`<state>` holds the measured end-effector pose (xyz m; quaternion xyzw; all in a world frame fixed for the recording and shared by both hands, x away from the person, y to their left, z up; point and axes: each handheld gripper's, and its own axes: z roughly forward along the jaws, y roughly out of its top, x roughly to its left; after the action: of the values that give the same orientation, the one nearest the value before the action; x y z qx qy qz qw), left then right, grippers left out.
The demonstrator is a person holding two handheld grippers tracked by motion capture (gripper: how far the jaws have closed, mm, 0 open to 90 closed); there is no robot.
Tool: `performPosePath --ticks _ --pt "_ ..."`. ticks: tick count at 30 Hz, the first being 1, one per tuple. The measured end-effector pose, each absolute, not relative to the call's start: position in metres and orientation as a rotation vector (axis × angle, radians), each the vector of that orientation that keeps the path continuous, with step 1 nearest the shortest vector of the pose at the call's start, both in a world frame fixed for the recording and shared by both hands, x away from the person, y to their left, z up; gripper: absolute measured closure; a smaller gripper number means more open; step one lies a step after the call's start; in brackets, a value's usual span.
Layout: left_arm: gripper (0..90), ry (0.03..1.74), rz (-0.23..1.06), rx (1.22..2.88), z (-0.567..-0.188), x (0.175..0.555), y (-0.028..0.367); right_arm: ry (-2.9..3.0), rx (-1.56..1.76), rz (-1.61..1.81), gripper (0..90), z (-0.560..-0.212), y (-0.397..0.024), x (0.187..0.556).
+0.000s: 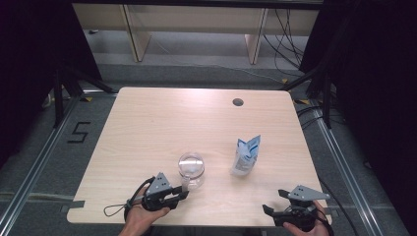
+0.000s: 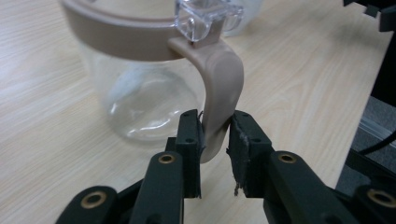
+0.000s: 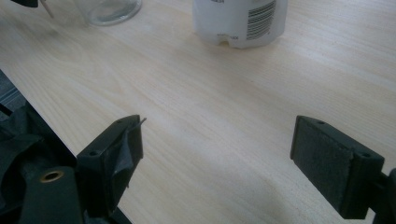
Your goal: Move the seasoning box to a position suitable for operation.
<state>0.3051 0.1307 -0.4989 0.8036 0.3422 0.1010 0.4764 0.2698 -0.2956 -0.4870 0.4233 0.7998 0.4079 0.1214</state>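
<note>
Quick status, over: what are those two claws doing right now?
Left gripper straddles clear glass jug's beige handle, pads not clamping. Right gripper open, idle. White-blue pouch stands apart.

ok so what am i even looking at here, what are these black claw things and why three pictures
A person sits at a wooden table holding a hand-operated gripper in each hand. One picture looks down from above; the other two come from cameras riding on each gripper. On the table stand a clear glass jug with a beige handle and a blue-and-white pouch. The left gripper has its jaws around the jug's handle, with a small gap showing on one side. The right gripper rests open near the table's edge, holding nothing.
</note>
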Motion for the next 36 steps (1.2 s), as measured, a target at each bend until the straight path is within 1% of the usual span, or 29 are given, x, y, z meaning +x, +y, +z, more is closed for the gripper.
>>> performPosePath --ticks 1,5,7,10,11,14,16,17,18,21,27,29,31,32,36 --pt "71.9 0.849 0.251 1.963 -0.499 0.306 0.134 2.346 1.188 1.18 17.7 -0.487 -0.297 0.272" --pt "67.1 0.905 0.281 1.949 -0.497 0.306 0.141 2.343 1.179 1.169 17.9 -0.487 -0.297 0.272" --pt "60.1 0.923 0.301 1.943 -0.496 0.307 0.14 2.345 1.184 1.169 17.8 -0.487 -0.297 0.272" --pt "52.1 0.93 0.361 1.953 -0.49 0.308 0.133 2.354 1.187 1.182 17.8 -0.487 -0.296 0.272" --pt "47.9 0.93 0.361 1.953 -0.49 0.308 0.133 2.354 1.187 1.182 17.8 -0.487 -0.296 0.272" --pt "45.7 0.931 0.398 1.956 -0.488 0.311 0.128 2.352 1.171 1.19 17.5 -0.487 -0.295 0.272" --pt "48.4 0.907 0.43 1.959 -0.488 0.315 0.128 2.346 1.15 1.199 17.6 -0.487 -0.295 0.272" --pt "48.8 0.903 0.425 1.96 -0.488 0.316 0.128 2.356 1.15 1.191 17.7 -0.487 -0.294 0.273" --pt "52.2 0.915 0.416 1.942 -0.488 0.315 0.127 2.377 1.181 1.207 17.6 -0.487 -0.293 0.271" --pt "60.9 0.864 0.44 1.958 -0.486 0.316 0.129 2.389 1.152 1.202 17.7 -0.487 -0.295 0.273" --pt "67.9 0.879 0.468 1.956 -0.486 0.319 0.138 2.386 1.134 1.196 17.7 -0.486 -0.294 0.273" --pt "71.4 0.864 0.462 1.965 -0.486 0.32 0.138 2.386 1.12 1.186 17.7 -0.486 -0.294 0.273" --pt "72.2 0.852 0.466 1.979 -0.485 0.321 0.138 2.373 1.124 1.185 17.9 -0.487 -0.294 0.273" --pt "72.3 0.855 0.467 1.983 -0.485 0.321 0.138 2.381 1.18 1.19 17.9 -0.486 -0.292 0.27" --pt "72.6 0.835 0.45 1.979 -0.485 0.322 0.139 2.38 1.167 1.19 18.0 -0.486 -0.292 0.271"
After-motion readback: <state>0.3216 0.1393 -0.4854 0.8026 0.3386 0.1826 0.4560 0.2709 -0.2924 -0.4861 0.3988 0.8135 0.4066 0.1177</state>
